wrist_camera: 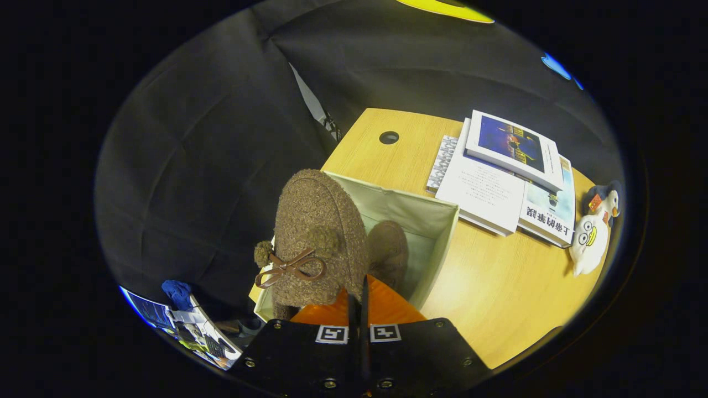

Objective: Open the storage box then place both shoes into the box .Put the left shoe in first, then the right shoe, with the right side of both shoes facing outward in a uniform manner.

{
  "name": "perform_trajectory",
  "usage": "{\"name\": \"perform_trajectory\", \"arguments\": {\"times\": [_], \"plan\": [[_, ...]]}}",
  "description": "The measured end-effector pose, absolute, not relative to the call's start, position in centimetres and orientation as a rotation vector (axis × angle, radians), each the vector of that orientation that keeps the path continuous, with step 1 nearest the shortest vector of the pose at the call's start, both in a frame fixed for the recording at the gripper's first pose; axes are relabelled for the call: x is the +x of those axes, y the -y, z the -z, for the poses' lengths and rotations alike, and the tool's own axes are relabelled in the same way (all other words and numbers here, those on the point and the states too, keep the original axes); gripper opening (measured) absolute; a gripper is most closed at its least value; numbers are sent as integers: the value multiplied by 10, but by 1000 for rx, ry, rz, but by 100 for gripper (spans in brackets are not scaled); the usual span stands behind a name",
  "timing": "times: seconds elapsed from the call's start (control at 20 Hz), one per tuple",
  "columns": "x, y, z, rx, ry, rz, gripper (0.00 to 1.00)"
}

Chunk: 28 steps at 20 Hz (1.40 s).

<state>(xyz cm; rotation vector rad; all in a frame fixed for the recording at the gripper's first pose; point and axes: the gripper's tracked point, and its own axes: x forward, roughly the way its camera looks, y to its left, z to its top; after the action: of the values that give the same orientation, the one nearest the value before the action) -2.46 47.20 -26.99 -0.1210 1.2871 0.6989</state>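
Observation:
A fuzzy brown shoe point(318, 232) with a brown bow and pompoms hangs toe-away just ahead of my fingers, over the near left corner of the storage box. My gripper point(358, 296) is shut, its two fingers pressed together on the shoe's rear edge. The cream fabric storage box point(442, 221) stands open on the desk beneath the shoe. A second brown shoe point(389, 249) lies inside the box, to the right of the held one. The held shoe and my fingers hide its rear part.
The wooden desk point(498, 287) carries a stack of books point(498, 171) beyond the box and a plush penguin point(594, 229) at the far right. A round cable hole point(389, 137) lies behind the box. Left of the desk's edge, lower down, are a blue cloth point(177, 293) and papers.

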Motion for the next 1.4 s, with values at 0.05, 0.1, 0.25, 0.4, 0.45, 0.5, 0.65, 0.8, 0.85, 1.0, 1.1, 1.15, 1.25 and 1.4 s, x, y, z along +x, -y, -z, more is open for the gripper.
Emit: {"name": "perform_trajectory", "arguments": {"times": [0.05,0.1,0.25,0.4,0.45,0.5,0.65,0.8,0.85,1.0,1.1,1.15,1.25,1.4], "plan": [[-25,-472,271,-125,-1287,-697,1],[-24,-473,272,-130,-1284,-698,1],[-27,-478,273,-129,-1271,-721,8],[-24,-482,261,-107,-1240,-751,24],[-20,-480,256,-115,-1215,-755,24],[-17,-479,250,-119,-1189,-770,26],[-11,-469,240,-114,-1129,-781,89],[-8,-448,207,-49,-1071,-796,89],[-4,-440,196,-24,-1036,-798,89],[15,-400,165,19,-890,-768,89],[29,-364,147,31,-802,-721,89],[34,-348,138,41,-763,-695,89],[45,-314,121,58,-683,-642,89],[61,-267,89,66,-536,-549,89]]}}
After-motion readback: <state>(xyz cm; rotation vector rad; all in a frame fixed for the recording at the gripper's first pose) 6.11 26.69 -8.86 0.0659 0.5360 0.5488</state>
